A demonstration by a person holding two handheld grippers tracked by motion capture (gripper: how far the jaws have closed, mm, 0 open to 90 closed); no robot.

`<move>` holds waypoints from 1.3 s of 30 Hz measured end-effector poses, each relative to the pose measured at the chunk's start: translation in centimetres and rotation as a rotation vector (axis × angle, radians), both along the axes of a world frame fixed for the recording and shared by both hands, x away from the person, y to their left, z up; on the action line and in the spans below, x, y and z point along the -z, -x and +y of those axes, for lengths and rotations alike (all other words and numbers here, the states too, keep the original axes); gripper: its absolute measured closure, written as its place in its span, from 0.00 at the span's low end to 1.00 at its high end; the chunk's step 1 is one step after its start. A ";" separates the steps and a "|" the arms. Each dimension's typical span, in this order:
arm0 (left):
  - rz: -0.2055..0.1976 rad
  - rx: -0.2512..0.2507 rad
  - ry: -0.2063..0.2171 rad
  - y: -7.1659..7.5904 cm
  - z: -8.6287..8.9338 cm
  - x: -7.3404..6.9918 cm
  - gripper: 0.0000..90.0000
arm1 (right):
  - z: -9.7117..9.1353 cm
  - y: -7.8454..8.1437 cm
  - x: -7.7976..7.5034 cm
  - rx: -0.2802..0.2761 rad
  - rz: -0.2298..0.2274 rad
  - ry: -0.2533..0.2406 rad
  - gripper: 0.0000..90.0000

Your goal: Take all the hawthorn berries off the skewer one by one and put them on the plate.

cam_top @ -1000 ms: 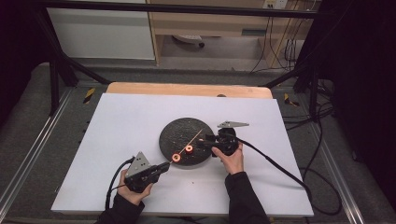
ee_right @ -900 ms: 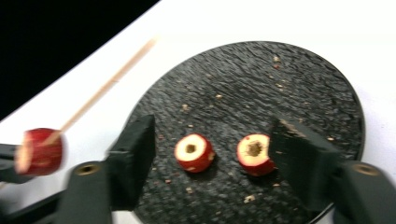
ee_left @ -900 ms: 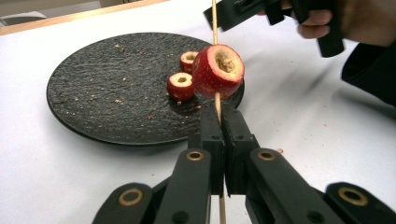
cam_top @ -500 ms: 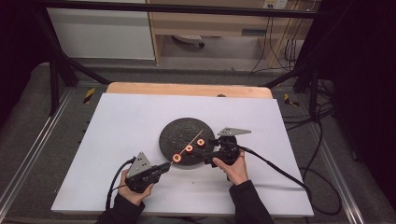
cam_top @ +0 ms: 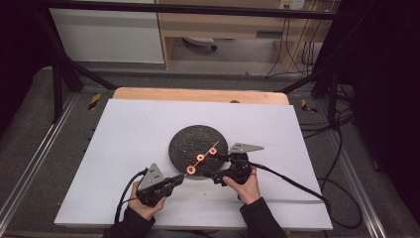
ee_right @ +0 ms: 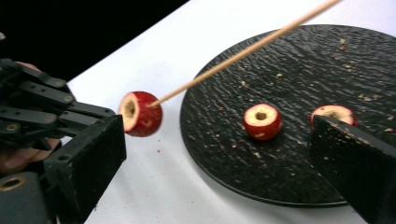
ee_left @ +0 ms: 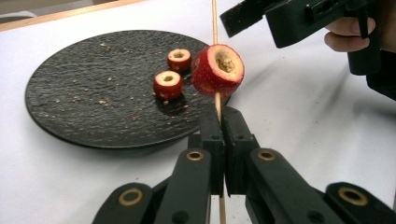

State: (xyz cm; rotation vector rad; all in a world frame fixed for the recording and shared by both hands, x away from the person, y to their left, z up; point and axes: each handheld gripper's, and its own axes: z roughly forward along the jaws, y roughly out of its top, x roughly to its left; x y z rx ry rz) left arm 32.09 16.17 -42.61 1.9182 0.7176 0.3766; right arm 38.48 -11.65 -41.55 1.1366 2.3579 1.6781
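We've got the left gripper (ee_left: 219,126) clamped tight on the skewer (ee_right: 243,52) so it stays steady, one cored red fruit (ee_left: 217,70) already threaded on it. Our right gripper (ee_right: 224,158) has just spread wide, nothing between its jaws, facing the two fruits (ee_right: 262,121) left on the black plate (cam_top: 184,136), probably lining up for the nearer one.
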 end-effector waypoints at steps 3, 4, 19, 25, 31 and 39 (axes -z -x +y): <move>-0.004 0.010 -0.006 0.2 -0.4 0.1 0.98 | 0.1 0.1 0.2 -0.009 0.002 -0.001 0.10; -0.005 0.014 -0.007 0.2 -0.5 0.1 0.98 | 0.2 0.2 0.3 -0.014 0.001 0.000 0.12; -0.015 0.042 -0.022 0.7 -1.9 0.3 0.98 | 1.0 1.3 1.3 -0.070 0.005 -0.055 0.38; -0.020 0.050 -0.022 0.7 -2.3 0.3 0.98 | 1.1 1.4 1.6 -0.098 0.022 -0.059 0.50; -0.019 0.052 -0.025 0.8 -2.4 0.4 0.98 | 1.1 1.5 1.5 -0.126 0.047 -0.072 0.64; -0.019 0.054 -0.026 0.8 -2.4 0.4 0.98 | 1.0 1.5 1.5 -0.145 0.074 -0.075 0.69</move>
